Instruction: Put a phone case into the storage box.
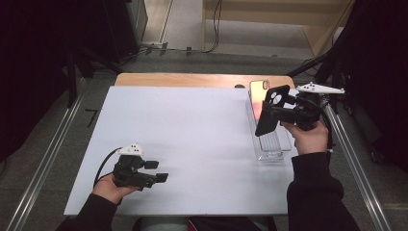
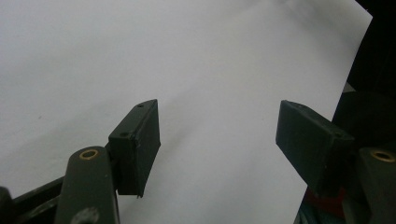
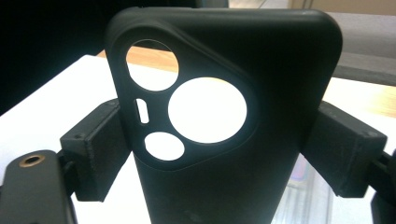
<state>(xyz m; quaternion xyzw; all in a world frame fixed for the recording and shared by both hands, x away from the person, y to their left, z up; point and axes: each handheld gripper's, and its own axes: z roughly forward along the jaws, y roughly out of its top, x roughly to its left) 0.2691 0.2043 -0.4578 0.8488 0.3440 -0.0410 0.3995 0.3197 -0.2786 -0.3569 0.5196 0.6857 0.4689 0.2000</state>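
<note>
a: start at the left. what is the left gripper (image 1: 162,171) doing?

b: it sits low over the near left part of the white board (image 1: 192,130), held in the person's left hand (image 1: 111,187). its jaws stand wide apart with nothing between them. in the left gripper view the two black pads (image 2: 137,144) frame bare white board and touch nothing.

a: and across the middle?

b: plain white board, with a strip of the wooden table (image 1: 192,79) showing at its far edge.

a: then the right side?

b: the right gripper (image 1: 269,113), in the person's right hand (image 1: 308,137), is clamped on a black phone case (image 1: 272,109). the jaws press on the case's two long edges. in the right gripper view the pads (image 3: 95,147) grip it just below the camera cutout, and light shows through the round holes.

a: where is the case relative to the table?

b: it is lifted off the board, roughly upright and a little tilted, above a clear plastic tray (image 1: 272,144) lying near the board's right edge. a phone with a reflective pinkish back (image 1: 260,94) shows just behind the case, at the tray's far end. i cannot tell whether the case touches that phone.
</note>
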